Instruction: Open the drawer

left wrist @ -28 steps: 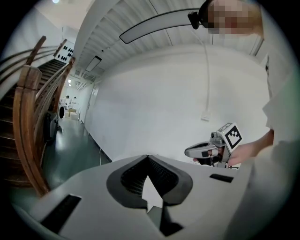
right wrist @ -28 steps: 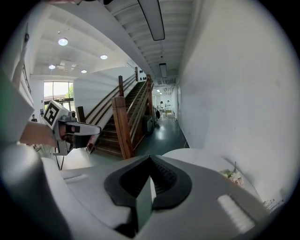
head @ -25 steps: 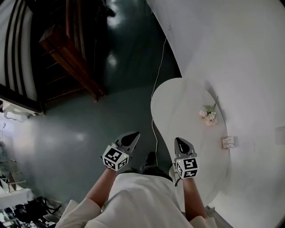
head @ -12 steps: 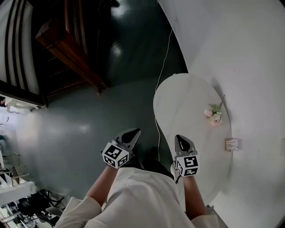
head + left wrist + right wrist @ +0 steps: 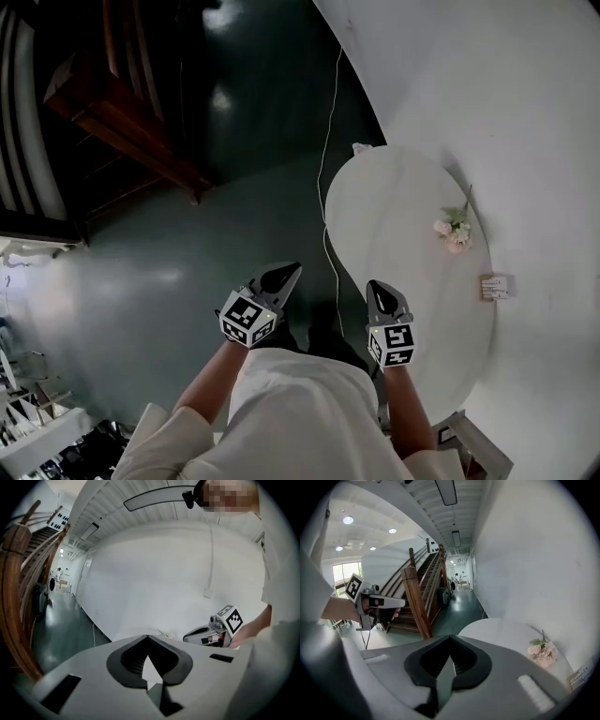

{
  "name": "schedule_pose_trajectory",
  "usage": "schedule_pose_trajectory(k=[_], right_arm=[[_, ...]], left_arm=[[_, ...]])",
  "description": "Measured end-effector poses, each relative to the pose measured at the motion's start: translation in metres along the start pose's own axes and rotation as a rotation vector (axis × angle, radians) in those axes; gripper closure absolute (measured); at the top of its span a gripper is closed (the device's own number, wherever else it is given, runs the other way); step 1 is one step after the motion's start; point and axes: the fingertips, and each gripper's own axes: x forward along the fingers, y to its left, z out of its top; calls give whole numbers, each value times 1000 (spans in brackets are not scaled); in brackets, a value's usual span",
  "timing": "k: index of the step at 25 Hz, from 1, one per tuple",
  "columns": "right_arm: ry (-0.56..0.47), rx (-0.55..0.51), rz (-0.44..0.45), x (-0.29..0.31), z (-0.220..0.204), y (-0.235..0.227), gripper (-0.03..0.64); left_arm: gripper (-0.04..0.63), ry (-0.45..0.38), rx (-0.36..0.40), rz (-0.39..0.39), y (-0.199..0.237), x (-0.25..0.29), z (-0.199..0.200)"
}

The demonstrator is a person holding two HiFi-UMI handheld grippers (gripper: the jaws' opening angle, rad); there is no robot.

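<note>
Dark floor [image 5: 141, 272], white oval table [image 5: 394, 216] against wall [image 5: 525, 112], flowers [image 5: 454, 228] on it; left claw [image 5: 285, 273], right claw [image 5: 379, 290] both closed, empty.

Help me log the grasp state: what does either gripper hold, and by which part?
Nothing is held: the left gripper and the right gripper both have empty jaws, closed together.
</note>
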Motion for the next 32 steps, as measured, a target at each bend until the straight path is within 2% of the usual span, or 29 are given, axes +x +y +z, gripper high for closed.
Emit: schedule_pose_trajectory(k=[8, 15, 25, 29, 32], right_arm=[[45, 25, -120, 27, -2, 22, 606], [99, 52, -178, 46, -19, 34, 606], [179, 53, -178, 81, -57, 40, 606], [199, 77, -175, 102, -81, 43, 606], [215, 97, -172, 114, -100, 45, 606]], left_arm=[[589, 63, -20, -147, 36, 0, -19], [589, 107, -22, -240, 59, 21, -47], [589, 129, 7, -344, 70, 62, -91], [589, 153, 48, -357, 80, 79, -114], [589, 158, 45, -361, 85, 89, -132]])
